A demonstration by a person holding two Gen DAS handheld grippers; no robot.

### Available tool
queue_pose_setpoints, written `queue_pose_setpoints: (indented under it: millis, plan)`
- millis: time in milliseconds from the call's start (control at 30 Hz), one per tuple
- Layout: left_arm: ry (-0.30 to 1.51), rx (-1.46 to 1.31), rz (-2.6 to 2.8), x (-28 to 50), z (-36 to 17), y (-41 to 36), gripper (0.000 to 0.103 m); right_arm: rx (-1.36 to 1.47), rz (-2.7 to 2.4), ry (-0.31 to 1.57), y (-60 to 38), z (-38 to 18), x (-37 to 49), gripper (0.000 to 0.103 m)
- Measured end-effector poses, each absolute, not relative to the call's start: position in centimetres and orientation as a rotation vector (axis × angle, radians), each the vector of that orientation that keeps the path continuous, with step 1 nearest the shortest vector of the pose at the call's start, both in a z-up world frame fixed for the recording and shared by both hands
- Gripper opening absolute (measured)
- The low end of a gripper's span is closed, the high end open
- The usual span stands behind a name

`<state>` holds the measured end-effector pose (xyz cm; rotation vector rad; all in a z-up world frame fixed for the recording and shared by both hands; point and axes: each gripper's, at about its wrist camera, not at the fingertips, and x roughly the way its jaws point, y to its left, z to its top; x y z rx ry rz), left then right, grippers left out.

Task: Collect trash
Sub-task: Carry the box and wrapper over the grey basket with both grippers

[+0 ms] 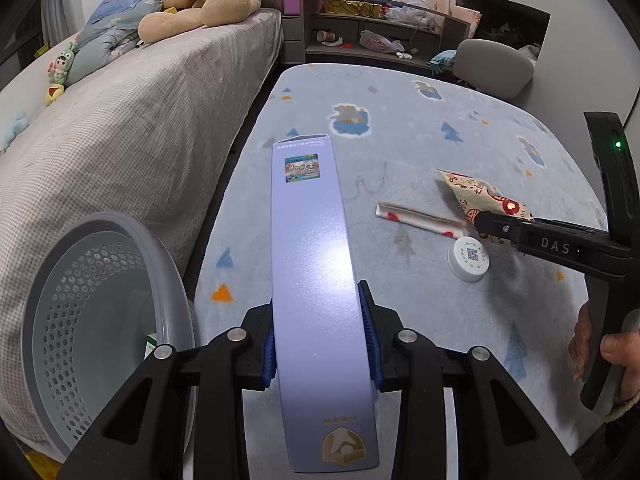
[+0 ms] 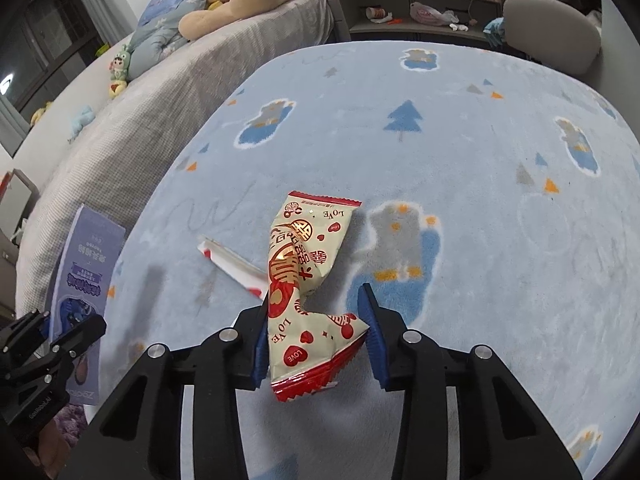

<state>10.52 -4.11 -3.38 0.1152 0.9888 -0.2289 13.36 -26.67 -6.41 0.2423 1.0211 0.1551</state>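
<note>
My left gripper [image 1: 318,300] is shut on a long purple carton [image 1: 308,240], held above the blue rug; the carton also shows in the right wrist view [image 2: 88,248]. My right gripper [image 2: 316,304] has a cream and red snack wrapper [image 2: 312,248] crumpled between its blue pads, which press on both sides of it. In the left wrist view that gripper [image 1: 486,220] sits on the wrapper [image 1: 472,188] at the right. A flat white and red strip wrapper [image 1: 416,218] and a white round cap [image 1: 469,259] lie on the rug beside it.
A grey perforated bin [image 1: 60,300] stands at the lower left, against the grey bed [image 1: 140,120]. The patterned blue rug [image 1: 380,128] covers the floor. A cluttered shelf [image 1: 380,32] and a grey chair [image 1: 494,66] stand at the far end. A person's hand [image 1: 616,352] holds the right gripper's handle.
</note>
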Motion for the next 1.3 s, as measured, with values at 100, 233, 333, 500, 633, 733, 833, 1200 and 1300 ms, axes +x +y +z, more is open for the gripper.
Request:
queue_pose_setpoints:
  millis: [100, 233, 333, 500, 633, 733, 833, 1200, 1300]
  plan:
    - [0.985, 0.114, -0.231, 10.4, -3.2, -4.1, 0.033, 0.247, 0.143, 1.009, -27.0, -6.0, 13.1, 0.038]
    - [0.98, 0.11, -0.234, 10.3, -2.9, -4.1, 0.033, 0.26, 0.125, 0.994, -27.5, -5.5, 12.5, 0.038]
    - [0.967, 0.109, -0.238, 10.0, -2.5, -4.0, 0.033, 0.262, 0.103, 0.979, -27.8, -4.9, 11.6, 0.038]
    - [0.926, 0.099, -0.243, 8.9, -0.9, -3.4, 0.033, 0.292, 0.061, 0.949, -28.1, -4.0, 9.0, 0.038]
    - [0.902, 0.089, -0.256, 7.7, 0.3, -2.8, 0.033, 0.297, 0.054, 0.934, -27.3, -3.2, 7.1, 0.038]
    - [0.893, 0.082, -0.262, 6.5, 0.8, -1.8, 0.033, 0.287, 0.063, 0.917, -25.9, -2.3, 5.7, 0.038]
    - [0.893, 0.068, -0.252, 5.5, 1.1, -0.5, 0.033, 0.279, 0.08, 0.906, -24.2, -1.8, 4.8, 0.038]
    - [0.878, 0.06, -0.148, 2.8, 1.8, 6.7, 0.033, 0.255, 0.199, 0.896, -16.0, -0.9, 3.9, 0.038]
    - [0.879, 0.051, -0.106, 2.6, 1.8, 9.1, 0.033, 0.239, 0.235, 0.902, -13.7, -1.0, 4.2, 0.038]
